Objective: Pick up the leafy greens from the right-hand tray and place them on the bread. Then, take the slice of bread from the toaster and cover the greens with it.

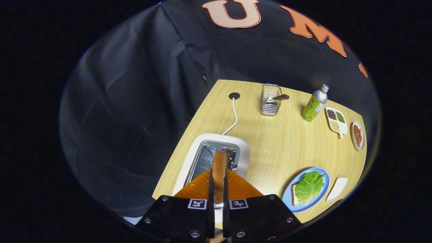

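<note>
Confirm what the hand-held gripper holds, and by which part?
The hand-held gripper is shut on the toasted brown bread slice, its fingers pressing the slice's two flat faces, above the white toaster.

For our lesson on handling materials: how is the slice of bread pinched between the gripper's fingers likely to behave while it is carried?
The slice of bread, clamped on edge in the gripper above the toaster, stands straight without sagging, so it is probably fairly stiff. It looks thin, so likely light. The browned crust suggests it could crumble if squeezed harder.
</note>
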`<move>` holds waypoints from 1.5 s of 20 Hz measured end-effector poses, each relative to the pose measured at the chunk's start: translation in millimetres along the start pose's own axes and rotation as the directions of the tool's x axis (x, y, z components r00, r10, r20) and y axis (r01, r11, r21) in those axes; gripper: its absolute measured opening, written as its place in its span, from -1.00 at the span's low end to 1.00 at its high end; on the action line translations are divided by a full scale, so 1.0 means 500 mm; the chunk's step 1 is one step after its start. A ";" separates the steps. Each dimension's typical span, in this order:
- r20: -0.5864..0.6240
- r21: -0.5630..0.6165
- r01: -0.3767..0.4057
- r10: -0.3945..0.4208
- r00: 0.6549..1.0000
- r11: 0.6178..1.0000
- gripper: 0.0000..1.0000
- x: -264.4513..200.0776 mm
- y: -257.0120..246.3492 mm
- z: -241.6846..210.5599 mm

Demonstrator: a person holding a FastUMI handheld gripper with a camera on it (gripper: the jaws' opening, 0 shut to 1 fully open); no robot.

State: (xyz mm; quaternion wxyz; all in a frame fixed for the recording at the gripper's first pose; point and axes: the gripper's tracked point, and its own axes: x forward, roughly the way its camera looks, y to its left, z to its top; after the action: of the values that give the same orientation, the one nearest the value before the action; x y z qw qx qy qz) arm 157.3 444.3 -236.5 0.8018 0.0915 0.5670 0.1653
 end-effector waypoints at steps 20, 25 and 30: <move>0.183 0.059 -0.268 0.253 0.950 0.962 -0.81 -0.169 -0.128 -0.019; 0.216 0.135 -0.339 0.306 0.927 0.931 -0.80 -0.172 -0.216 -0.041; 0.277 0.173 -0.381 0.326 0.904 0.908 -0.81 -0.181 -0.306 -0.062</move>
State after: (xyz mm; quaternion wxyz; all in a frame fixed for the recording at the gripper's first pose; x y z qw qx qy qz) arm 125.4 267.4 -218.7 0.8056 0.3022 0.4538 0.2318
